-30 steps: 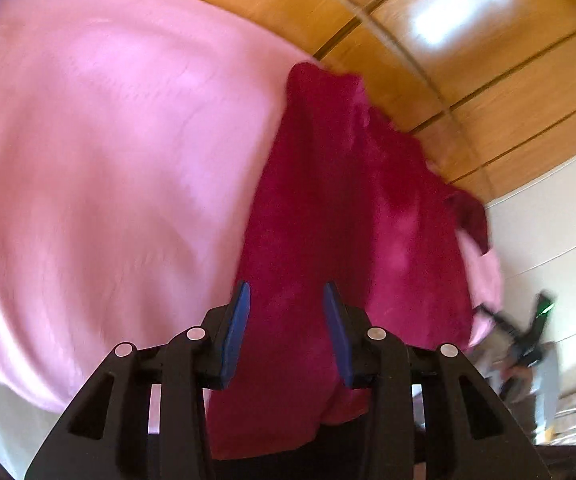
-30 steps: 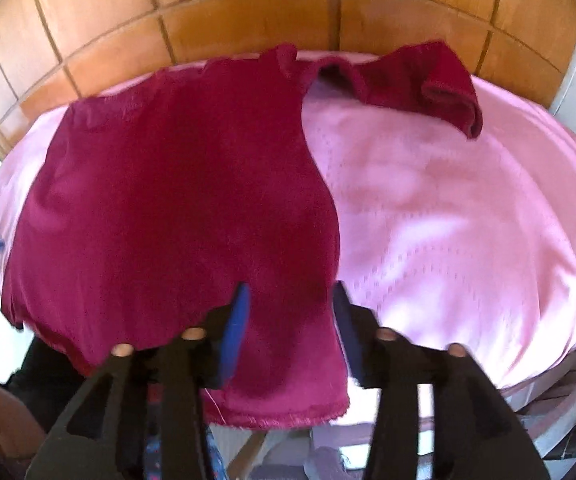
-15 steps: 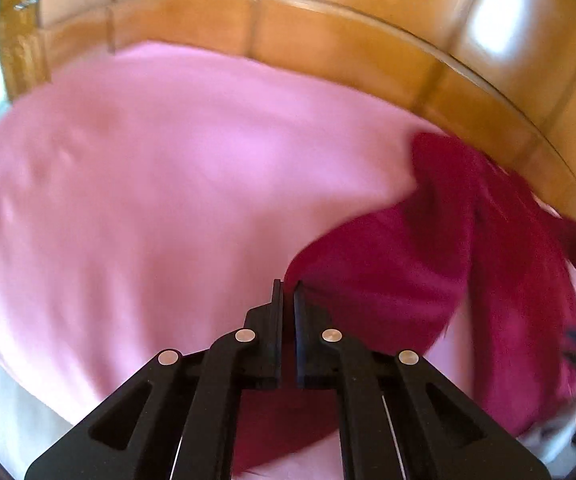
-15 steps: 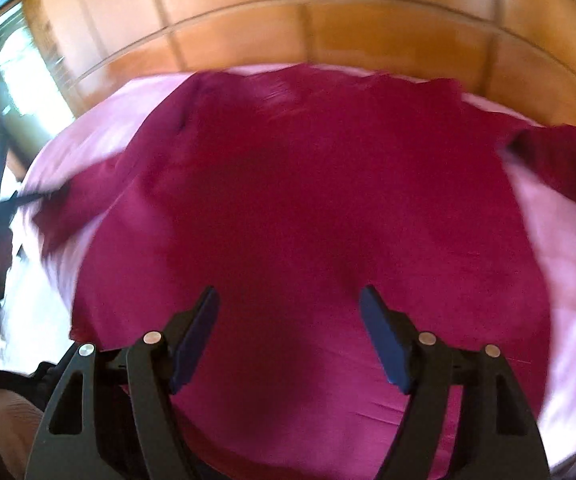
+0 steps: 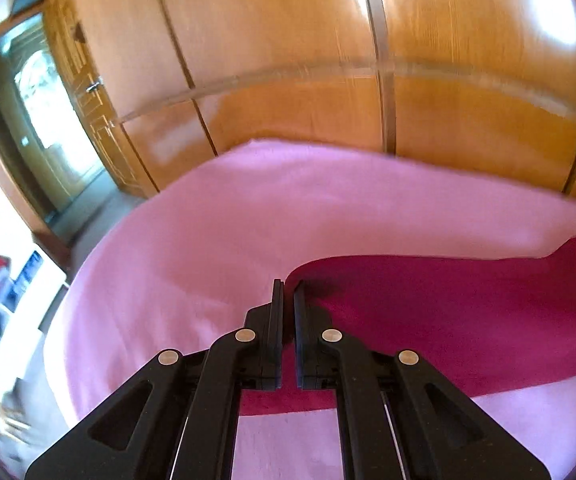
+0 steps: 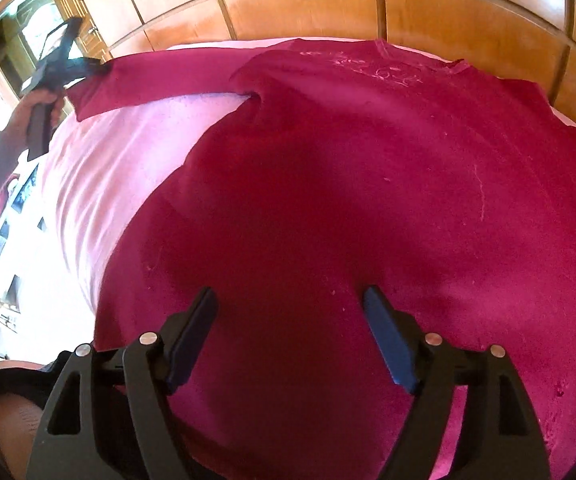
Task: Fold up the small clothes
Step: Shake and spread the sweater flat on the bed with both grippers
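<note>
One left gripper (image 5: 288, 292) pinches the red shirt's sleeve (image 6: 148, 80), pulling it flat; the right gripper (image 6: 289, 320) hangs wide, holding nothing.

Crimson long-sleeved shirt (image 6: 347, 208) spread flat on pink sheet (image 6: 128, 148), one sleeve outstretched.

Left wrist cam: looks down along closed fingers, close over pink bedsheet (image 5: 216, 240), facing wood panelling (image 5: 288, 80). Right wrist cam: steeper, close above red shirt (image 6: 347, 200) on sheet. Shared: sheet, shirt sleeve, panelling.
</note>
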Motion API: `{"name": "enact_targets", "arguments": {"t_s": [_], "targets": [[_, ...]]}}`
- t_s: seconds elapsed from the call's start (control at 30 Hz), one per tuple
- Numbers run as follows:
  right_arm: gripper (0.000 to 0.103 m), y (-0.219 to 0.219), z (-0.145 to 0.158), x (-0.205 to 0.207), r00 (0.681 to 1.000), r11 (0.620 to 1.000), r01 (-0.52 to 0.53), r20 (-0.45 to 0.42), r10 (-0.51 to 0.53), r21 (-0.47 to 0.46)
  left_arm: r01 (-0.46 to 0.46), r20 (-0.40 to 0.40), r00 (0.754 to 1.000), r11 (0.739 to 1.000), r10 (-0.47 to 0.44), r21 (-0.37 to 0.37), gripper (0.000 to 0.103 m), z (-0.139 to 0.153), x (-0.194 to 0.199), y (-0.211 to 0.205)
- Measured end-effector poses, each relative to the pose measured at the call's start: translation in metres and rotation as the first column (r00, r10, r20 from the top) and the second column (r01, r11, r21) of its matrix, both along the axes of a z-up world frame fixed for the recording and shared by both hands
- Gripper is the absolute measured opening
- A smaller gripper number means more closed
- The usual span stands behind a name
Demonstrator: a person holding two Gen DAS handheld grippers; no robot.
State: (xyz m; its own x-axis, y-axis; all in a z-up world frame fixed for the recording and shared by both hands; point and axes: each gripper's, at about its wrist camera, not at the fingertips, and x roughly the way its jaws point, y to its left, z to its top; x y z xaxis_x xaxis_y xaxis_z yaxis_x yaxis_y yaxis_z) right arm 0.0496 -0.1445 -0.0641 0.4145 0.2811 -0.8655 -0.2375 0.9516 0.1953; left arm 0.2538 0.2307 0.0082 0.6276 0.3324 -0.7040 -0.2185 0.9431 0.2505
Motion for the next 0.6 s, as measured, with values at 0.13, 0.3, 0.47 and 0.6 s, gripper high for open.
{"name": "enact_targets", "arguments": {"t_s": [0.13,0.3,0.47,0.6], "targets": [[0.085,0.004,-0.001,0.0,1.0,1.0,-0.014,0.01,0.015,-0.027,-0.072,-0.082,0.994,0.994,0.066,-0.083,0.003,-0.025,0.006,0.007],[0.085,-0.007,0.008,0.002,1.0,1.0,-0.013,0.011,0.013,0.025,0.139,0.022,0.99,0.931,-0.14,-0.338,0.028,-0.008,-0.05,-0.025],[0.081,-0.05,0.027,-0.002,0.986,0.987,0.154,0.05,-0.157,0.054,0.445,0.085,0.866,0.68,-0.493,-0.583,0.028,-0.013,-0.136,-0.087],[0.081,-0.125,0.042,-0.025,0.932,0.934,0.355,0.09,-0.351,-0.037,0.498,0.102,0.769,0.491,-0.631,-0.715,0.032,-0.034,-0.201,-0.127]]}}
